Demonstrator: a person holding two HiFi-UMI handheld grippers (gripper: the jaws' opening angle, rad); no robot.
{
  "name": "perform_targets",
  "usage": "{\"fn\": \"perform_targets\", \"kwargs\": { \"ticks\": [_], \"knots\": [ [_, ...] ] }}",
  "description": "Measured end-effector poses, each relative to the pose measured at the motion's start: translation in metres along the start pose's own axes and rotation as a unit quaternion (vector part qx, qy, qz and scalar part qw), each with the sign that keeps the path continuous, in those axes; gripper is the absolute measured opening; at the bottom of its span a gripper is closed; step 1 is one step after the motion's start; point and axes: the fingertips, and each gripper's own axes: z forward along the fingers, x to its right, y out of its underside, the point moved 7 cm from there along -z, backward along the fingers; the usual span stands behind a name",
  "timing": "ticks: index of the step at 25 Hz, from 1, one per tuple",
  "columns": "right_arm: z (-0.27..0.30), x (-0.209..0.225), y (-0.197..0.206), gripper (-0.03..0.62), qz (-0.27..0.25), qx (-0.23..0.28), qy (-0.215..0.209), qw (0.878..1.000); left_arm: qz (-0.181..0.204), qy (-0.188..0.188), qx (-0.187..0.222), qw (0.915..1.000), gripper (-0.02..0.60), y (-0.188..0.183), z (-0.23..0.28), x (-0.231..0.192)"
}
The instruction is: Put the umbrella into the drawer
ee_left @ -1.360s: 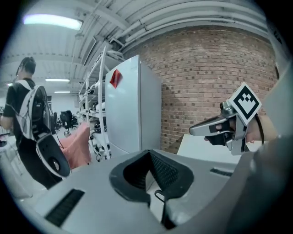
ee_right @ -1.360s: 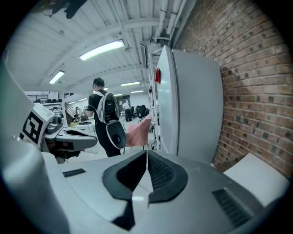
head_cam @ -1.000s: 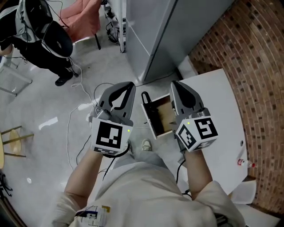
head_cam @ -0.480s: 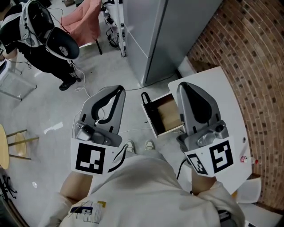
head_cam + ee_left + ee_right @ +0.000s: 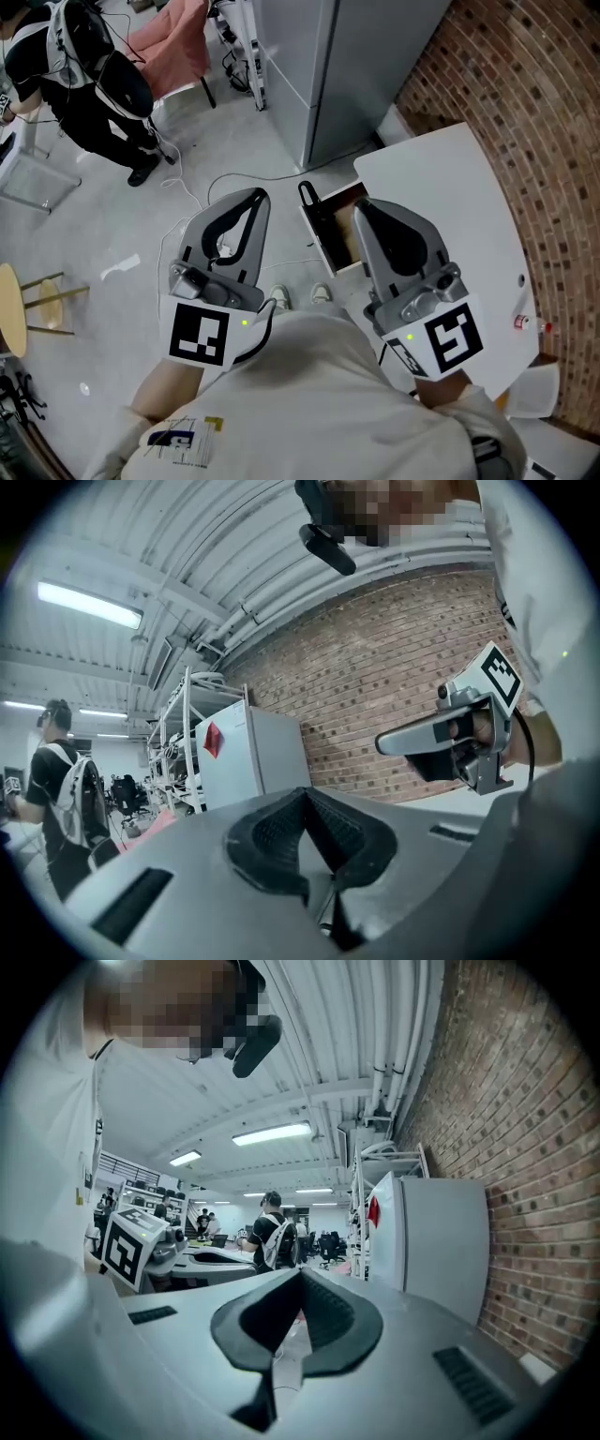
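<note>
Two grippers: the left gripper point(image 5: 260, 196) and the right gripper point(image 5: 362, 208) are held side by side and level, well apart from each other.
Jaw state: each gripper's own view shows its jaws pressed together at the tips with nothing between them.
Umbrella: no view shows it clearly. A dark strip inside the drawer point(image 5: 339, 231), along its front wall, could be the umbrella or only shadow; I cannot tell which.
Drawer: it is pulled open from under the white cabinet top point(image 5: 450, 178). It lies below and between the two grippers, just beside the right gripper's nose, which covers its far part. Its black handle point(image 5: 307, 199) faces the left gripper.
Handling, as a judgement: a folded umbrella should be light, with soft, slippery fabric over a stiff shaft.
Where to grip: the handle, or mid-length so the jaws pinch down to the shaft. Loose fabric alone would slide.
Risk: a long umbrella may have to lie along the drawer's length to fit.
</note>
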Motion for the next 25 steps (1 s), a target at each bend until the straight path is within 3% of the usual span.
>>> {"fn": "perform_targets", "kwargs": {
  "ticks": [25],
  "knots": [
    [-0.006, -0.003, -0.003, 0.006, -0.006, -0.014, -0.016, 1.0, -0.003, 0.017, 0.0, 0.9998, 0.008, -0.001, -0.002, 0.015]
  ]
}}
